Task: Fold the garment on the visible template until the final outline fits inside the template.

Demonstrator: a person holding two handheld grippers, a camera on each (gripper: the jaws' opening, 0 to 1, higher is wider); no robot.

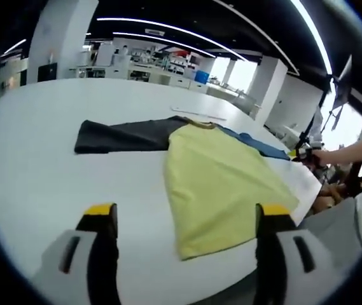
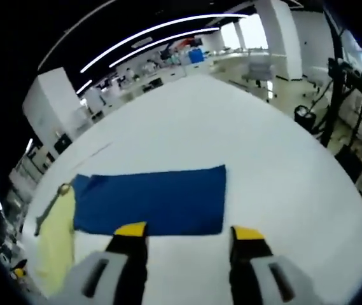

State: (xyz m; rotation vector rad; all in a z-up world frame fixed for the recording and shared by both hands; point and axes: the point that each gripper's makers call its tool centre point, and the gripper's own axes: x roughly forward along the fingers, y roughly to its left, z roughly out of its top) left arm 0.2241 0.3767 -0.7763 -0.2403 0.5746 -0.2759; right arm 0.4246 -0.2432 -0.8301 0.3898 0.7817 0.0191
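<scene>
In the left gripper view, the left tool [image 1: 187,219] is seen with its two yellow-tipped jaws spread wide apart and nothing held between them. The jaws are held above the near edge of the white counter [image 1: 34,171], with the hem of the garment [image 1: 219,184] lying between them at twelve o'clock. The garment is spread flat on the counter: a pale yellow body, a dark grey sleeve [image 1: 120,135] reaching out towards ten o'clock, and a blue sleeve [image 1: 257,145] running towards two o'clock. A person's hand [image 1: 336,155] is seen at three o'clock, past the counter's far edge.

In the right gripper view, the right tool [image 2: 189,232] is likewise seen with its jaws parted and empty. Just beyond its tips, at twelve o'clock, the blue sleeve [image 2: 152,200] is laid out flat as a long rectangle on the white counter [image 2: 282,171]. The yellow body [image 2: 56,238] of the garment adjoins it at nine o'clock. Whether either tool touches the cloth cannot be told. No template outline can be made out on the counter.
</scene>
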